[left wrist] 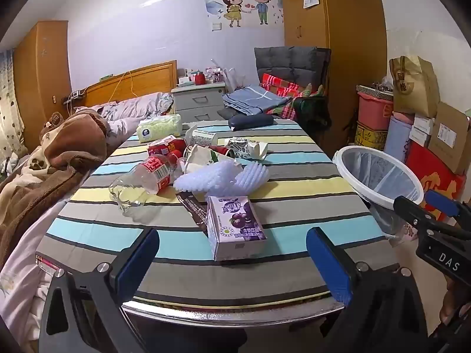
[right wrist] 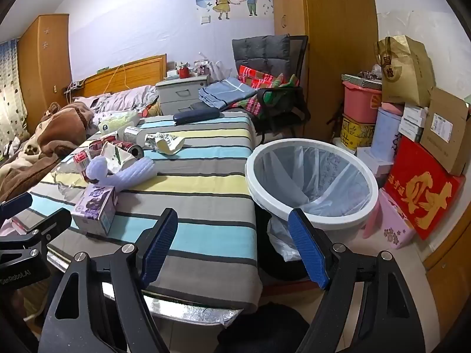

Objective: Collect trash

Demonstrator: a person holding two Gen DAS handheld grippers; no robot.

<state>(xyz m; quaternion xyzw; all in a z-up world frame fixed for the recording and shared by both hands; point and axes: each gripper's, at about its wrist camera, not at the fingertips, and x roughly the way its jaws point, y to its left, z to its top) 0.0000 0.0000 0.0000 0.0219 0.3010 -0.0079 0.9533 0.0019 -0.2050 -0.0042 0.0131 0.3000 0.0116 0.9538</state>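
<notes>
- Two claws of mine hang at the near edge of the striped counter (left wrist: 294, 158), both gaping wide and gripping nothing.
- Just beyond my left claw (left wrist: 232, 261) and between its pads lies the purple milk carton (left wrist: 235, 226), untouched; behind the carton sit a white foam sleeve (left wrist: 223, 176), a clear bottle (left wrist: 141, 182) and crushed cans.
- My right claw (right wrist: 232, 250) straddles the counter's right corner, with the lined trash bin (right wrist: 312, 182) just right of the counter, close to its right pad.
- Both point level, forward across the counter.

Both views face table (left wrist: 294, 153), sharing bin (right wrist: 312, 182)
</notes>
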